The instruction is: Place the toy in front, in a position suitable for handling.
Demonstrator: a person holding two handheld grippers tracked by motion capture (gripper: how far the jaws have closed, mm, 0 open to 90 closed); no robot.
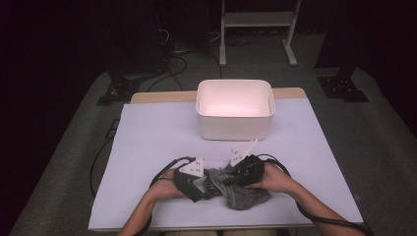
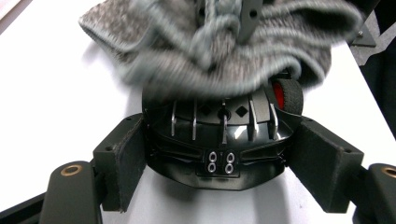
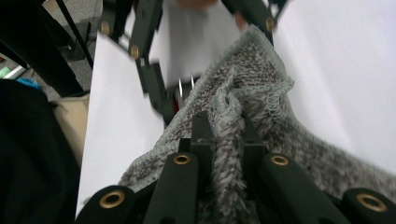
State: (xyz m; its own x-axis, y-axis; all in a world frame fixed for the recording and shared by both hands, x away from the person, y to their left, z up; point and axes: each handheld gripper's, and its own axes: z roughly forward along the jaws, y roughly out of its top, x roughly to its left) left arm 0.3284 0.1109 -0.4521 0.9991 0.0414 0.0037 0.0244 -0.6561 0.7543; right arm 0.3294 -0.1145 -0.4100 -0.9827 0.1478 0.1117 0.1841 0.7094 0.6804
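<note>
A grey knitted cloth (image 1: 244, 195) lies bunched on the white table cover (image 1: 157, 132) near the front edge. My right gripper (image 3: 226, 135) is shut on a raised fold of the cloth (image 3: 261, 93). In the high view it (image 1: 230, 177) comes in from the right. My left gripper (image 2: 223, 161) is shut on a black toy car (image 2: 219, 135) with silver fins and a red-hubbed wheel (image 2: 287, 95), its pads against the car's two sides. The cloth (image 2: 219, 51) drapes over the car's far end. Both grippers meet at the cloth, the left one (image 1: 209, 184) coming from the left.
A white rectangular bin (image 1: 235, 123) stands open at the back middle of the table. Black cables trail from both grippers across the cover. A white metal stand (image 1: 255, 29) is on the floor beyond the table.
</note>
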